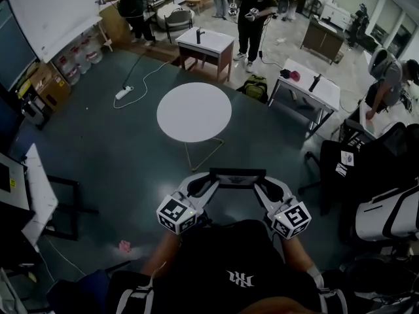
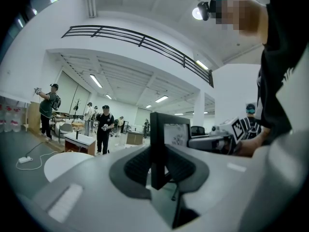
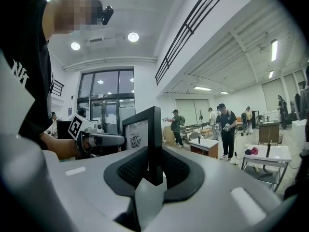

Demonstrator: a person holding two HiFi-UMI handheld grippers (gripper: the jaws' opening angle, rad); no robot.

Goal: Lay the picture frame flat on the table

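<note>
Head view: I've got the picture frame up in the air, upright, between both tongs and close to the black shirt, over the grey floor. It's not on the round white table yet. The table sits ahead, well apart from the frame.

Left gripper is on the frame's left side rail, right gripper on the right rail. Left gripper view: jaws pinched onto the black rail, with the edge seated between the dark ribbed pads. Right gripper view: same thing, jaws pressed onto the opposite rail.

My read on the two-sided hold: a clamp on each rail keeps the frame square. It lets me tip both wrists together to lay it down flat, with no swing around a single pinch. Looks like the carry phase; laying down hasn't started.

Hard to read:
- Head view mostly gives the top edge, so the face is badly foreshortened.
- Bottom rail is cut off behind the grippers and the shirt.
- Can't tell if there's a prop stand on the back.
- The print behind the glass shows partly in both gripper views but is too small to read.
- Table legs are mostly tucked under the top.
</note>
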